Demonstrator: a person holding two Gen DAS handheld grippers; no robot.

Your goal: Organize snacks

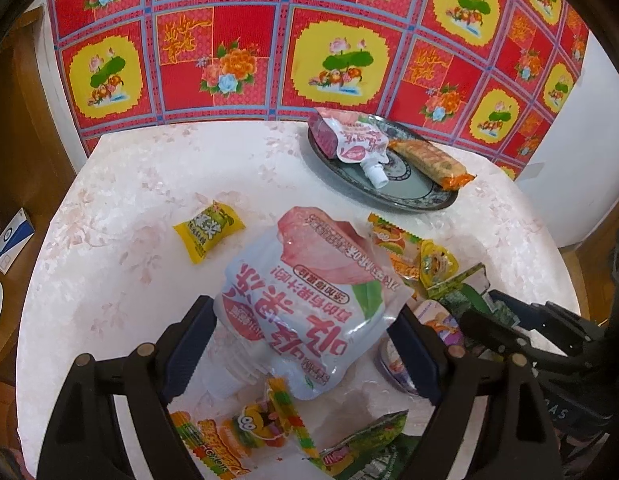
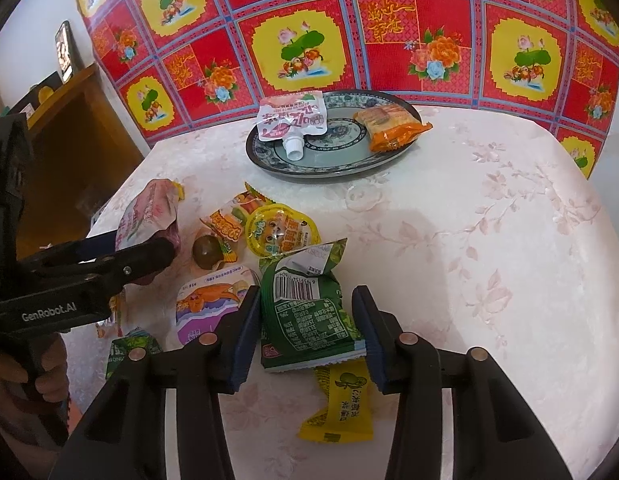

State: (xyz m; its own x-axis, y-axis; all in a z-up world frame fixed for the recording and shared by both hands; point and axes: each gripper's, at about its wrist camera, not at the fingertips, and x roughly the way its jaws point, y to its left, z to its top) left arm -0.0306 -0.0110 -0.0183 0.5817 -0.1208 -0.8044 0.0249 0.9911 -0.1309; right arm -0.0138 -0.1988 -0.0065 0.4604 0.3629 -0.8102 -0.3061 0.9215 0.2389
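Note:
My left gripper (image 1: 305, 340) is shut on a pink and white jelly pouch (image 1: 309, 296), held above the table; it also shows in the right wrist view (image 2: 149, 216). My right gripper (image 2: 305, 328) is shut on a green snack packet (image 2: 309, 312), whose edge shows in the left wrist view (image 1: 465, 292). A patterned plate (image 2: 329, 164) at the back holds another pouch (image 2: 289, 120) and an orange cracker pack (image 2: 389, 124); the plate also shows in the left wrist view (image 1: 373, 188).
Loose snacks lie on the white floral tablecloth (image 2: 489, 240): a yellow candy (image 1: 209, 230), a jelly cup (image 2: 281, 230), an orange wrapper (image 2: 229, 224), a purple cup (image 2: 209, 308), a yellow packet (image 2: 341, 408), gummy packs (image 1: 249, 432). A red patterned cloth hangs behind.

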